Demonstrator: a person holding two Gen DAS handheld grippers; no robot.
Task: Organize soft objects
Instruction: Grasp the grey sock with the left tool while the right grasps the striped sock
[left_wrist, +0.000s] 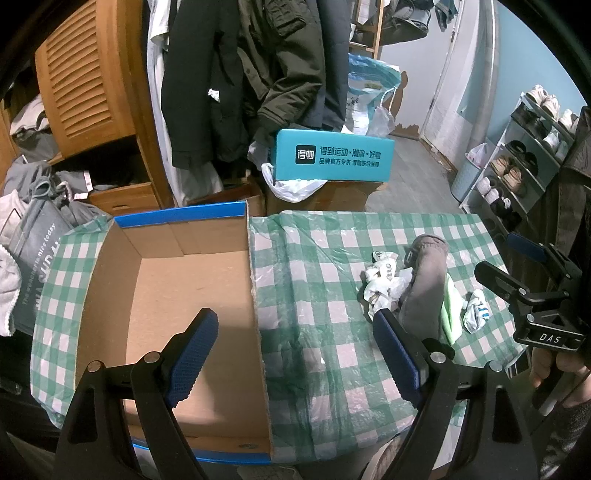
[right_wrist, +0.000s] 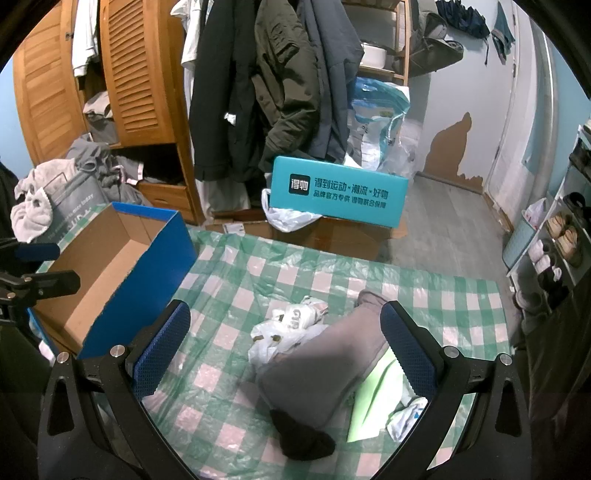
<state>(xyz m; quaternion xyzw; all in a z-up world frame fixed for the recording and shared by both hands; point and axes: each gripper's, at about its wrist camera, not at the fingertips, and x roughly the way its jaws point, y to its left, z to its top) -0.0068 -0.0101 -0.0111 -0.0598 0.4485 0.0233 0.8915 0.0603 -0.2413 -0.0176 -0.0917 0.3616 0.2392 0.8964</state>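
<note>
A pile of soft things lies on the green-checked table: a grey sock (right_wrist: 325, 365) with a black toe, a crumpled white printed sock (right_wrist: 291, 325), a light green cloth (right_wrist: 380, 391) and a small white-blue sock (right_wrist: 406, 417). The pile also shows in the left wrist view, with the grey sock (left_wrist: 424, 280) at the right. An empty blue-edged cardboard box (left_wrist: 177, 314) stands on the table's left; it also shows in the right wrist view (right_wrist: 110, 280). My left gripper (left_wrist: 295, 354) is open above the box's right wall. My right gripper (right_wrist: 284, 350) is open just above the pile.
A teal box (right_wrist: 340, 192) rests on cartons behind the table. Coats hang at the back. A wooden wardrobe (right_wrist: 140, 74) with piled clothes stands at the left. A shoe rack (left_wrist: 524, 155) lines the right wall. The right gripper also shows at the left wrist view's right edge (left_wrist: 517, 266).
</note>
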